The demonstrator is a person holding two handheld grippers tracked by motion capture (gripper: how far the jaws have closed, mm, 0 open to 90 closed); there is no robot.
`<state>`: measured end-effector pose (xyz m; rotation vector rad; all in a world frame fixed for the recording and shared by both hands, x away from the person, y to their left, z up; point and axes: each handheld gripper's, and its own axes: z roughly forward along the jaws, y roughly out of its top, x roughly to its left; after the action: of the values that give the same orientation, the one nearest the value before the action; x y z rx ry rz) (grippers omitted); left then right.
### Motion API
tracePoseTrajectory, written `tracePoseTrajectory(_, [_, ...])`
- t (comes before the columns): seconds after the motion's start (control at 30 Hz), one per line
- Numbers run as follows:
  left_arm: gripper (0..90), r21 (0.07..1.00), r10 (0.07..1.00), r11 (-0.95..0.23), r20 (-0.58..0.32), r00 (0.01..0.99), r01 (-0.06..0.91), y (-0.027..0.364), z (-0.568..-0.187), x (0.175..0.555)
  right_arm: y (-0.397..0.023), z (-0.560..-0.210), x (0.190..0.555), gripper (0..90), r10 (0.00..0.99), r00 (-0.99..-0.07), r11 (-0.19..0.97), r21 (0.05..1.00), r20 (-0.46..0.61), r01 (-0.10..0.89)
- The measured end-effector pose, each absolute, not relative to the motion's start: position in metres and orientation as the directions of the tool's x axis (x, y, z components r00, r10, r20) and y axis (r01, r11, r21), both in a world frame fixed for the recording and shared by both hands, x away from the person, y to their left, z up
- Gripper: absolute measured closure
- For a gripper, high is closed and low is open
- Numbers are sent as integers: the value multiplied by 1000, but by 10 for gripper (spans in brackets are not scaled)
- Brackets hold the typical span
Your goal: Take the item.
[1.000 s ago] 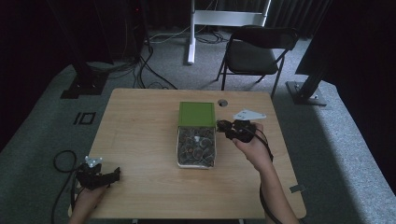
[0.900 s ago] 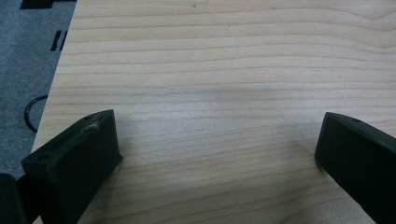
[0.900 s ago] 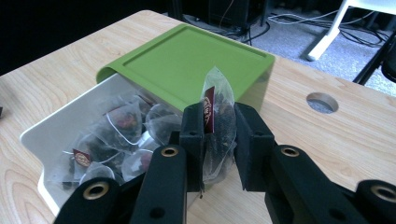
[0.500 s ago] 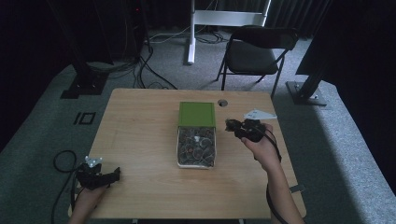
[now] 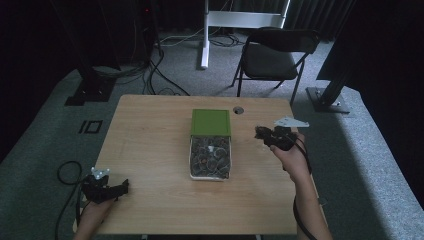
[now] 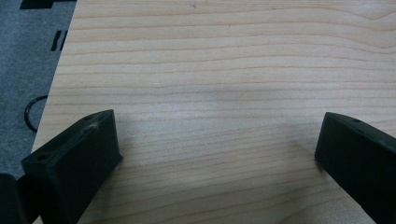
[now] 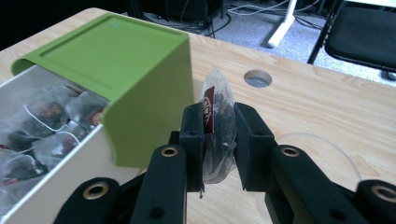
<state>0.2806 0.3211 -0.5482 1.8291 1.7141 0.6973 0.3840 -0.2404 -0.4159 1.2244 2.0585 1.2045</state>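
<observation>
While right gripper (image 7: 218, 140) fingers pinch a tea bag (image 7: 217, 122) tight, at 3 o'clock from the box (image 5: 210, 122) | left gripper (image 6: 210, 154) wide open, holding nothing, over bare bench (image 6: 224, 70) | step: carrying bag off | next: find a spot, let go gently
</observation>
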Motion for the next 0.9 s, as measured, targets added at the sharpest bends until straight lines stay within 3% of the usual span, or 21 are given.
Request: tracePoseTrajectory(0.9, [3, 689, 998, -51, 11, 60, 723, 321, -548, 281, -279, -429, 411, 753, 928, -370, 175, 832, 39, 526])
